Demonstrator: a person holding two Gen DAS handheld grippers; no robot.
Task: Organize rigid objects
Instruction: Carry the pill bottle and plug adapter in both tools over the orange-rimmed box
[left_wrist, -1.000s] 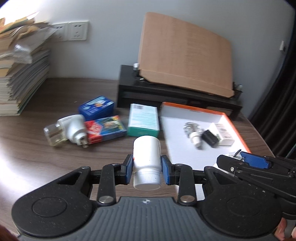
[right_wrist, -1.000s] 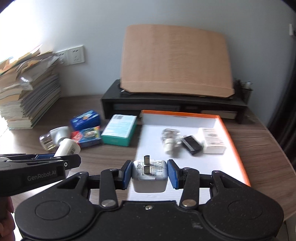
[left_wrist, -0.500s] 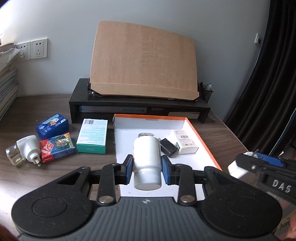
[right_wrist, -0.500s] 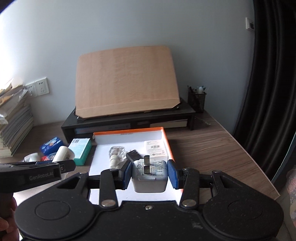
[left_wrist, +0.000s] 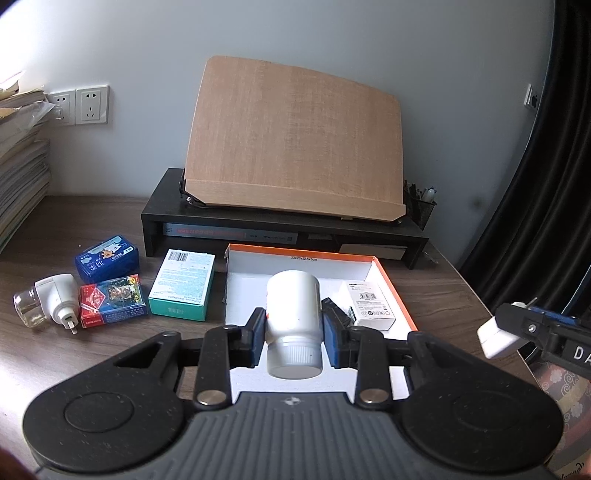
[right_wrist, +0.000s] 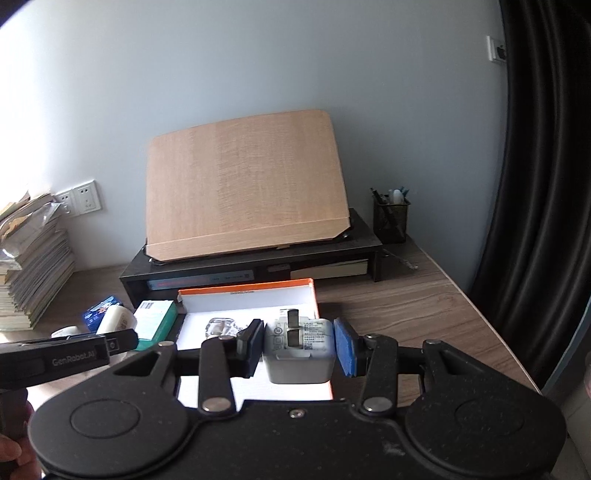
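Grey wall at the back, black curtain (left_wrist: 546, 184) down the right, and a brown wooden worktop (left_wrist: 74, 229) spread out below. Big slanted wooden board (left_wrist: 291, 136) sits on a black riser shelf (left_wrist: 280, 225) at the far side. Nearer, the orange-edged white tray (left_wrist: 384, 280) lies flat, with a small white box (left_wrist: 369, 304) inside on the right. Left of the tray: a teal box (left_wrist: 183, 284), then a blue tin (left_wrist: 107, 258) and a red card pack (left_wrist: 110, 299), and a white plug-in device (left_wrist: 55, 299) furthest left. Left hand-held gripper (left_wrist: 293, 332) is clamped on a white bottle (left_wrist: 293, 310), cap toward the camera, held above the tray's near part. Right hand-held gripper (right_wrist: 299, 347) is clenched on a white charger (right_wrist: 299, 343), prongs up, over the tray's near right edge.
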